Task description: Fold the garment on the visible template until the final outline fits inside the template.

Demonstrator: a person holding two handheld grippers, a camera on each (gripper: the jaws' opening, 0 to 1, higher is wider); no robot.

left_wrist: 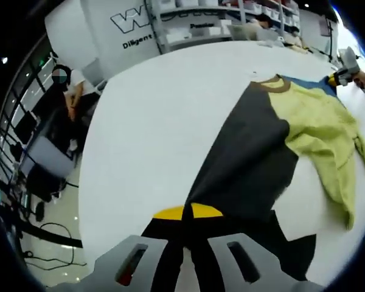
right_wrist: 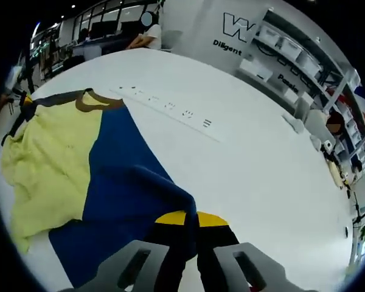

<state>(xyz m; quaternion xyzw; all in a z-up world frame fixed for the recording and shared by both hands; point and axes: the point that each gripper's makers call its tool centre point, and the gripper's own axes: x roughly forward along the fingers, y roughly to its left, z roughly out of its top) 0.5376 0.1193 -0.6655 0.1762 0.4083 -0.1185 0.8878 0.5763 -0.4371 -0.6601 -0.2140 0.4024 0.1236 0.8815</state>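
Both grippers' fingers pinch the garment (left_wrist: pixel 255 152) — left gripper (left_wrist: pixel 185 258) on black, right gripper (right_wrist: pixel 191 261) on blue.

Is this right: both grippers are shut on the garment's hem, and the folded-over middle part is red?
Not quite. Both the left gripper and right gripper are shut on the garment, but the folded-over middle part is yellow, not red, as the right gripper view shows.

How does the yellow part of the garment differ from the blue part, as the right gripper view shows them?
The yellow part is pale and crumpled; the blue part is dark and lies smoother. The right gripper pinches the blue part, not the yellow part. Both belong to one garment on the white table.
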